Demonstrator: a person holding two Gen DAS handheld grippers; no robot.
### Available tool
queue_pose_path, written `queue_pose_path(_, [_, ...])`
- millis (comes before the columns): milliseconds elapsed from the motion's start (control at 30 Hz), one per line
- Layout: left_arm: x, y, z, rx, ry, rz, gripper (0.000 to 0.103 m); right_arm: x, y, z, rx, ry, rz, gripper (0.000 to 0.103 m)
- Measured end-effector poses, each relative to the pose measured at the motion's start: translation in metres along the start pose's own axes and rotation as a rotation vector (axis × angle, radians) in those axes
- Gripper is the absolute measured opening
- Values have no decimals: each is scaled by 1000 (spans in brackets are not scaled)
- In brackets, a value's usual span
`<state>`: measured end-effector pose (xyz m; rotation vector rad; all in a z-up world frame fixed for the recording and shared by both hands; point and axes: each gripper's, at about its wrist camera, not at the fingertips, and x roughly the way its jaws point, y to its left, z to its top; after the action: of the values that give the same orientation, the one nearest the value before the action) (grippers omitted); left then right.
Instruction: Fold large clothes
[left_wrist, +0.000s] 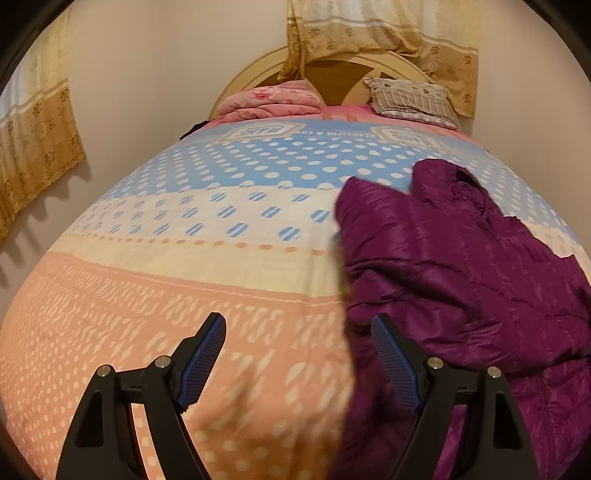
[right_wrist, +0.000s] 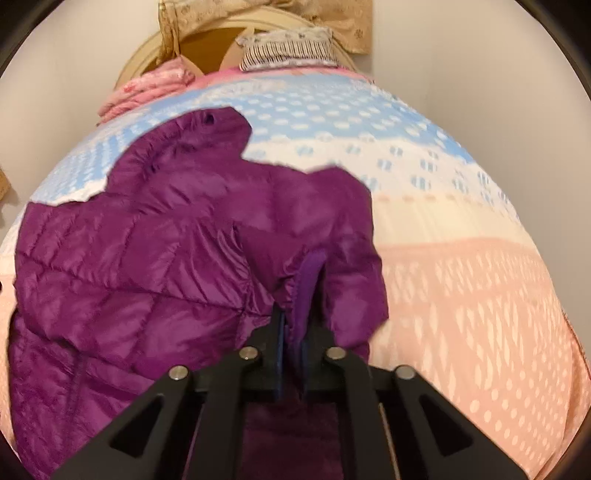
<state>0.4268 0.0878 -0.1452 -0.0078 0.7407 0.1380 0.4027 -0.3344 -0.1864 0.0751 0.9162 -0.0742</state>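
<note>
Bed with pastel dotted quilt (left_wrist: 192, 258) is bearing crumpled purple quilted puffer jacket (right_wrist: 140, 258). Right gripper (right_wrist: 291, 332) is clamping jacket's cuff. Left gripper (left_wrist: 299, 325) is hovering near, jaws apart.

Each claw, left (left_wrist: 298, 328) and right (right_wrist: 291, 332), had black angular arms, silver round screws and blue ribbed finger pads (left_wrist: 205, 363).

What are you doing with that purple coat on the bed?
A person is folding a purple puffy jacket on the bed, with a gripper in each hand. The right gripper is shut on a fold of the jacket's edge. The left gripper is open and holds nothing; it hangs over the patterned bedspread right beside the jacket. The jacket lies rumpled, not yet folded. A pillow and a pink blanket sit by the headboard.
</note>
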Motion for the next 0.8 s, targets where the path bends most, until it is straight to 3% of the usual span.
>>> queue_pose_path(33, [-1,-4,2,5,-3,-6,81,-3,0,-1,4,-11,-15,37])
queue_pose_path(100, [-2,-11,6,16,-13,-10,81,-12,-6,-1,37,-51,-50,58])
queue_pose_path(167, [-5,-17,12,15,-35,-27,81,-22,-11,3,45,-78,-90,57])
queue_pose_path(267, [-8,-27,26,4,-73,-43,81,-45,-3,14,38,-163,-67,57])
queue_pose_path(333, [-2,-38,35,-6,-76,-73,81,-52,13,19,-2,-178,33,55])
queue_pose_path(400, [8,-53,39,5,-63,-82,81,-49,28,22,-16,-165,73,54])
queue_pose_path(467, [22,-65,37,10,-44,-60,81,-35,38,25,-5,-122,194,54])
queue_pose_path(500, [29,-68,35,5,-30,-69,81,-25,45,24,-16,-96,213,54])
queue_pose_path(667, [77,-72,17,-4,68,-24,81,28,60,12,-60,-4,124,54])
queue_pose_path(800, [90,-68,6,-28,91,-46,88,35,60,1,-81,-40,104,54])
